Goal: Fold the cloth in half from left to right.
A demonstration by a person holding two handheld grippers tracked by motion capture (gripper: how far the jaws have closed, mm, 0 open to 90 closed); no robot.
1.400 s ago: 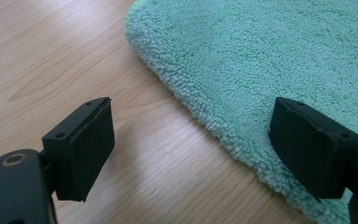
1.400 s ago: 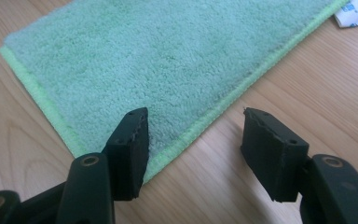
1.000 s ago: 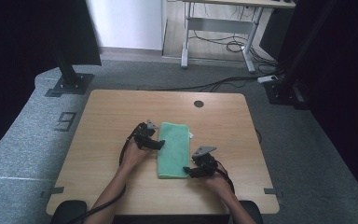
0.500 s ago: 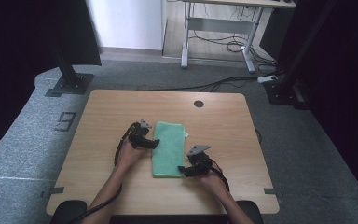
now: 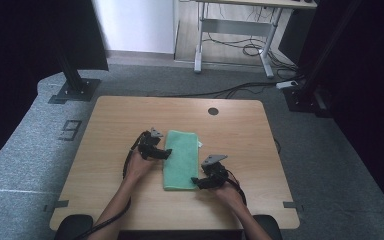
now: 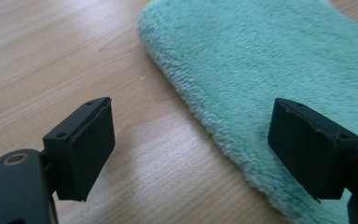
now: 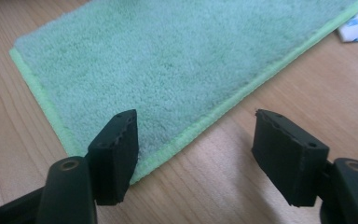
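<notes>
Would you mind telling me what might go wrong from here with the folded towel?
The right gripper has just been opening, astride the green towel edge, pads clear; closing too high could catch one layer only. The left gripper is open beside the fold and may drag it across the table.

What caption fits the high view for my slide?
Folded green towel on wooden table, left tool and right tool open at its long edges.

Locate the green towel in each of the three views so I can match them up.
High view: green towel lies folded at table centre, between the left claw and right claw.
Left gripper view: towel fills the upper right, its fluffy edge running diagonally to the right jaw.
Right gripper view: towel spans the top, hemmed corner by the left jaw.
Shared landmark: the wooden table.
</notes>
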